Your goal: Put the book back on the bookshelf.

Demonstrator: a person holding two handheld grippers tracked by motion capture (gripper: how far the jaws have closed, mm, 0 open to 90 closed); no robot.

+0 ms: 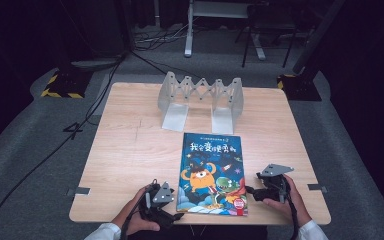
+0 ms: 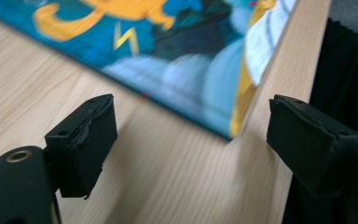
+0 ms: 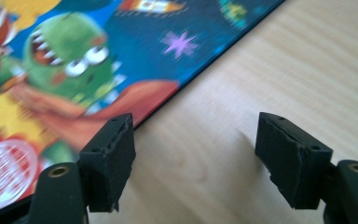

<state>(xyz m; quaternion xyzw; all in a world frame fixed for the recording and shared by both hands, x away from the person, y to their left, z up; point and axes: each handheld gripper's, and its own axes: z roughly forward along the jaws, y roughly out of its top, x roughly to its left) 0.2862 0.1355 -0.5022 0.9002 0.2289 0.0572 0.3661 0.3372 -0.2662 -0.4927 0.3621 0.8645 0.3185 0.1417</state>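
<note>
A picture book (image 1: 211, 172) with a blue cover, an orange monster and a green dinosaur lies flat on the wooden table (image 1: 130, 150), near its front edge. My left gripper (image 1: 172, 212) sits by the book's near left corner, held in a hand. In the left gripper view the gripper (image 2: 191, 140) is open, and the corner of the book (image 2: 168, 37) lies just ahead between the jaws, untouched. My right gripper (image 1: 252, 192) is at the book's right edge, low down. In the right gripper view the gripper (image 3: 193, 149) is open; its left jaw hovers at the edge of the book (image 3: 98, 56), its right jaw over bare wood.
A pale grey folding book stand (image 1: 200, 97) with accordion links stands at the back of the table, beyond the book's top edge. The table's front edge runs right below both hands. Cables and stand bases lie on the grey floor behind.
</note>
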